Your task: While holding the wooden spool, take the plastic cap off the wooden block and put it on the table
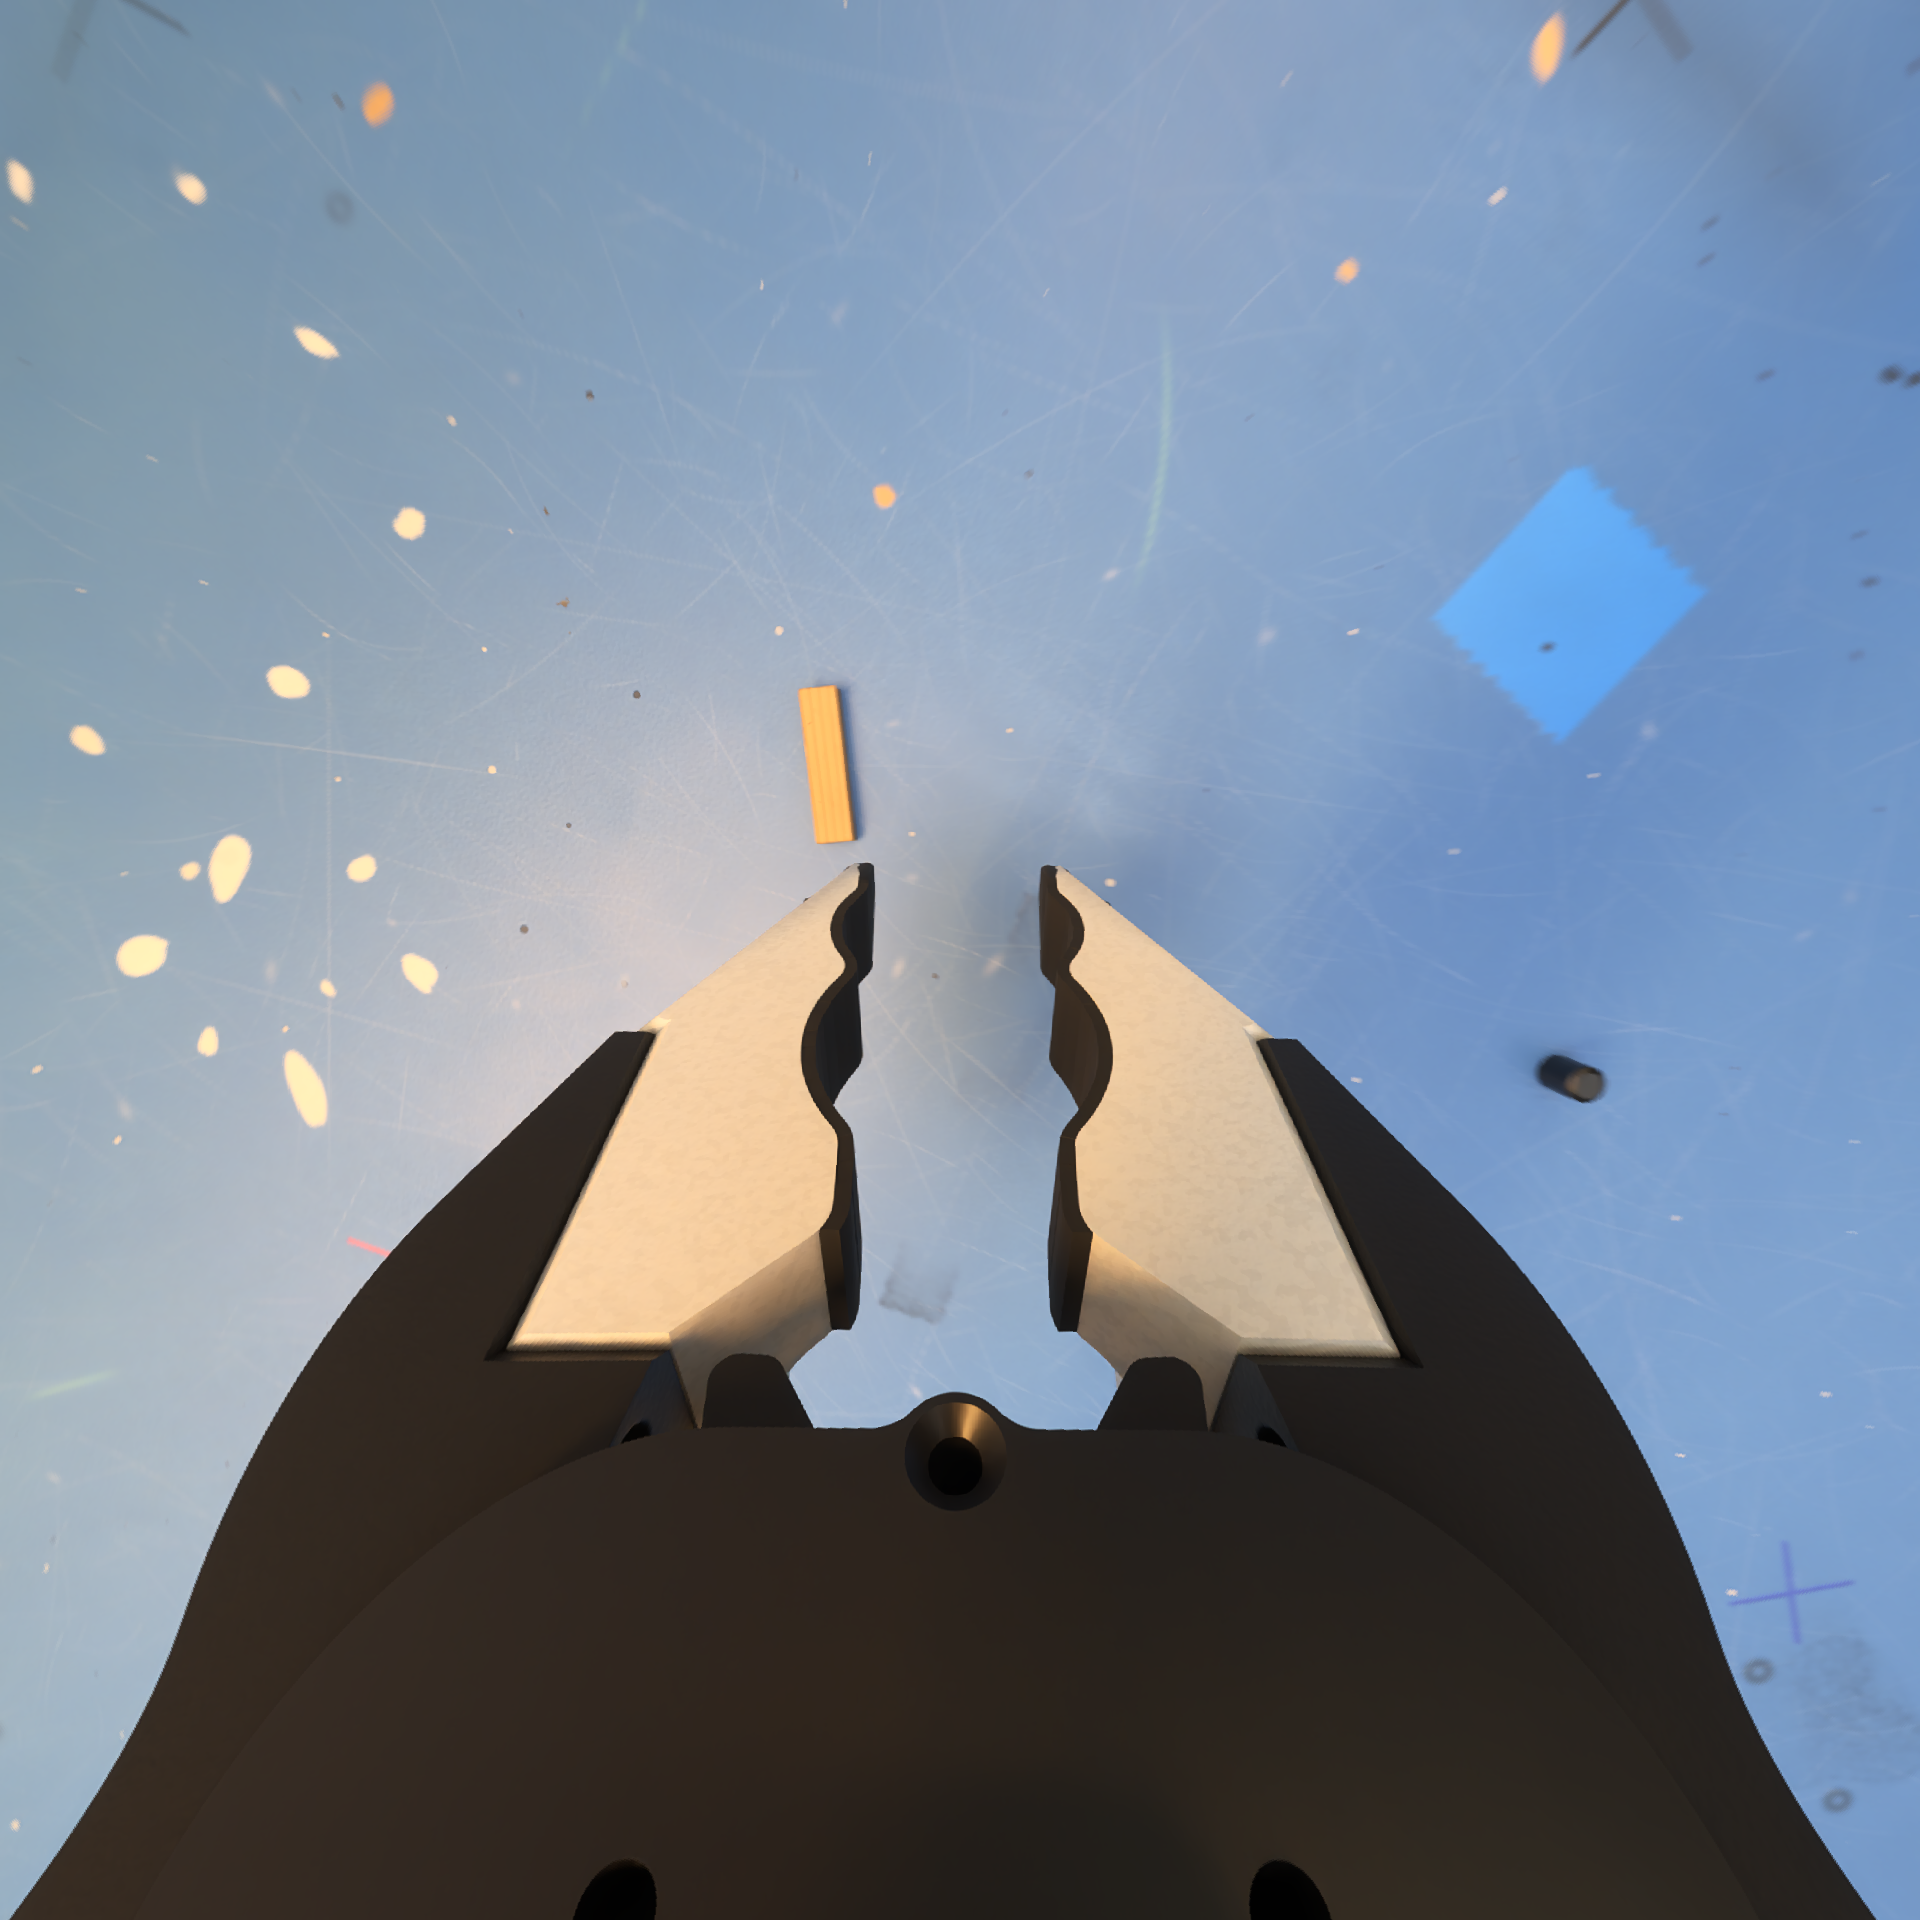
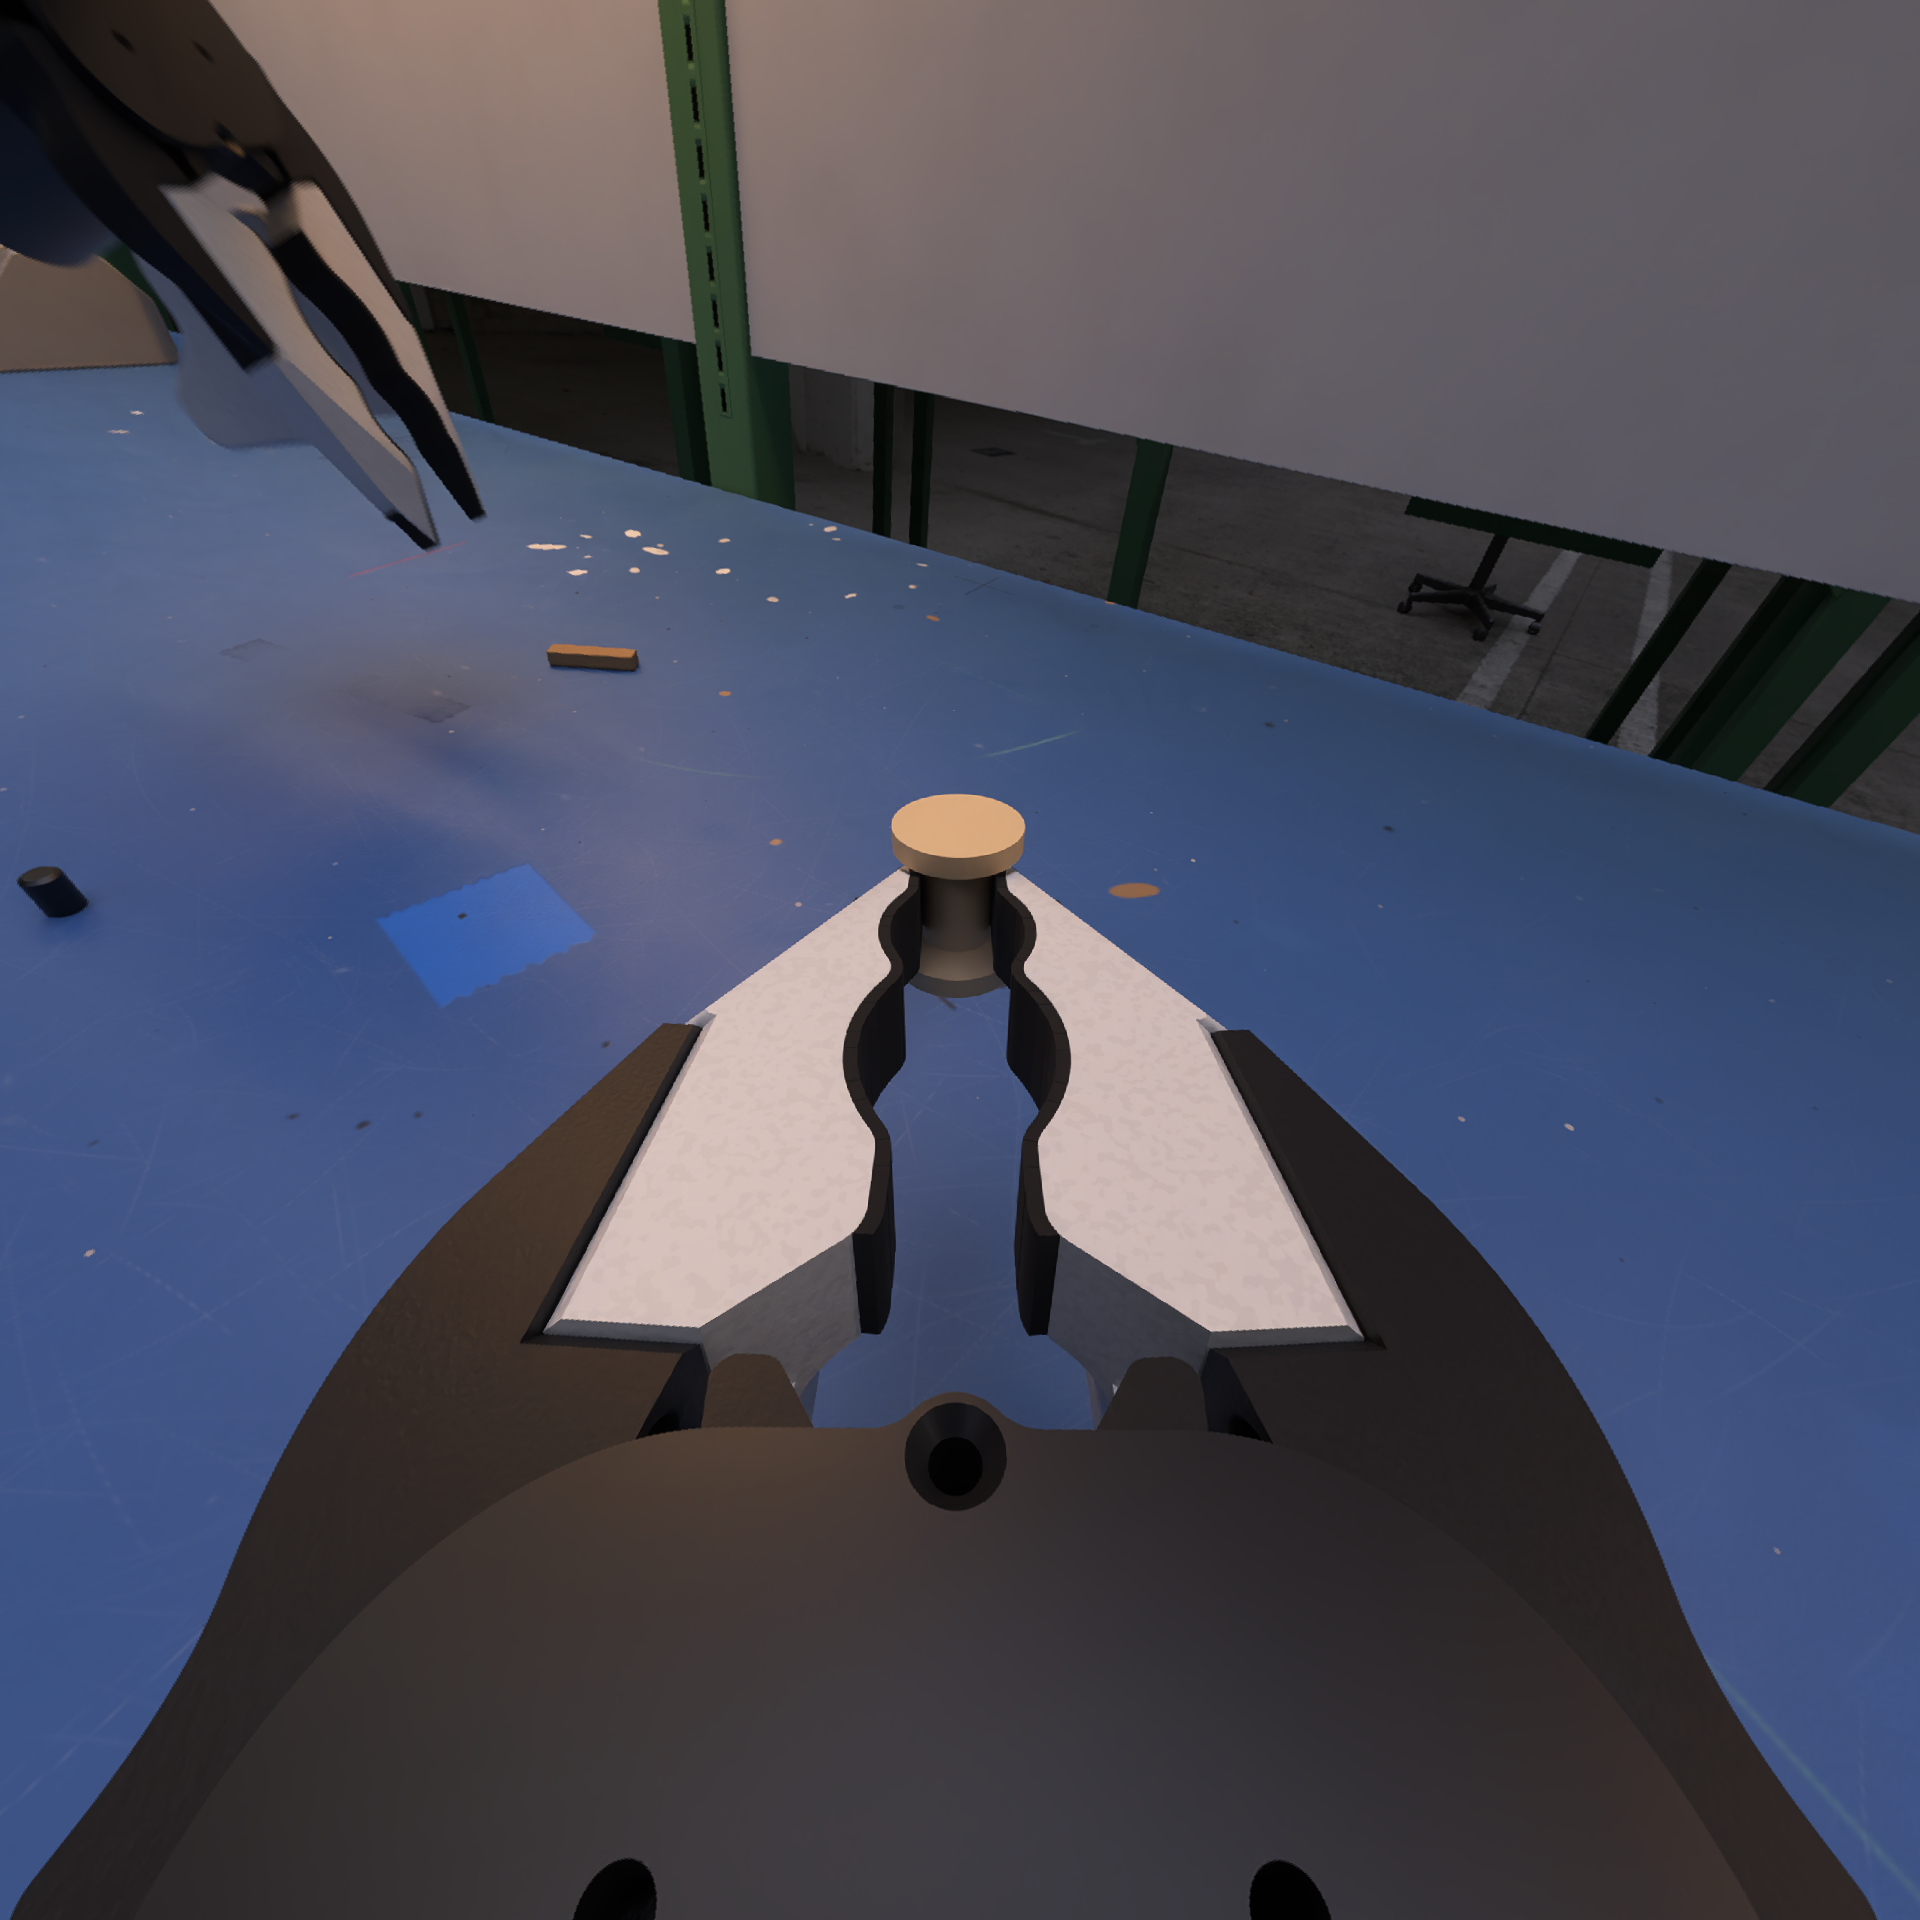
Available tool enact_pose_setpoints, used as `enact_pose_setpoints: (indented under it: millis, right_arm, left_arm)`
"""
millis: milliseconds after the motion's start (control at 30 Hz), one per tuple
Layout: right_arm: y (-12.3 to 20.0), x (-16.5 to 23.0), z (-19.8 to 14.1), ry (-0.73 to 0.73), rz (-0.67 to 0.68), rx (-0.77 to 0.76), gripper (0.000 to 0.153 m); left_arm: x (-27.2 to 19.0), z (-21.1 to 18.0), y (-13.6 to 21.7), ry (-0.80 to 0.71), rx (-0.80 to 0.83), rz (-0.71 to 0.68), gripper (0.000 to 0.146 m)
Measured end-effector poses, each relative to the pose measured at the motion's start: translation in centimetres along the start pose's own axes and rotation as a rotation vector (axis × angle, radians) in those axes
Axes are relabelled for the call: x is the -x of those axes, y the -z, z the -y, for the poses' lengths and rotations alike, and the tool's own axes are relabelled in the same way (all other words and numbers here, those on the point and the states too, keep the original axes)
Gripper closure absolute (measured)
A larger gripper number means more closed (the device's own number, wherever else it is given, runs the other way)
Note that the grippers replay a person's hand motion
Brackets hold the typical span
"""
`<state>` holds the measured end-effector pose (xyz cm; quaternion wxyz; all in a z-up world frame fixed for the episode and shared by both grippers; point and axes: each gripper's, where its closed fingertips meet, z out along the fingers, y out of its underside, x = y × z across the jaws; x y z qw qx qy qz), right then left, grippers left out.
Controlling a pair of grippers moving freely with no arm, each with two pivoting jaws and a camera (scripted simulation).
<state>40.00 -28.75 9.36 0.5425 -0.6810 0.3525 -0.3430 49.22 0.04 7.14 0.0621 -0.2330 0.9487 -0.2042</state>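
My right gripper [image 2: 957,885] is shut on the dark neck of the wooden spool [image 2: 957,831], which stands upright with its tan top disc above the fingertips. My left gripper [image 1: 956,873] is open and empty, pointing down above the blue table; it also shows in the right wrist view [image 2: 447,528] at the upper left. The small wooden block [image 1: 826,764] lies flat just beyond the left fingertips, also seen in the right wrist view [image 2: 592,657]. The black plastic cap [image 1: 1571,1077] lies on its side on the table, apart from the block, at the left edge of the right wrist view [image 2: 52,890].
The blue table [image 2: 1351,1039] is scratched and speckled with pale paint spots. A lighter blue square patch [image 1: 1569,603] lies flat between cap and block. Beyond the table's far edge stand green posts [image 2: 717,312], grey panels and a chair base [image 2: 1470,603].
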Motion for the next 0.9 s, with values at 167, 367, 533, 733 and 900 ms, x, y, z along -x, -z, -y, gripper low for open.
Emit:
enact_pose_setpoints:
  millis: [167, 367, 533, 733, 900]
  right_arm:
    - [0.1, -0.2, 0.0, -0.004, 0.0, 0.0, 0.141]
    - [0.0, -0.2, -0.1, -0.015, 0.005, 0.002, 0.141]
    - [0.0, -0.1, -0.1, -0.005, 0.004, 0.005, 0.141]
    - [0.0, -0.1, -0.2, -0.002, 0.003, 0.007, 0.141]
    - [0.0, 0.0, -0.2, 0.002, 0.005, 0.008, 0.141]
  left_arm:
    - [0.0, -1.6, -3.4, -0.054, 0.103, -0.136, 0.125]
    - [-1.4, -3.4, -4.6, -0.145, 0.17, -0.166, 0.129]
    - [-0.4, -3.5, -4.8, -0.179, 0.162, -0.086, 0.13]
    - [0.3, -3.3, -4.2, -0.182, 0.14, -0.04, 0.13]
    - [-0.2, -3.2, -4.0, -0.191, 0.132, -0.043, 0.13]
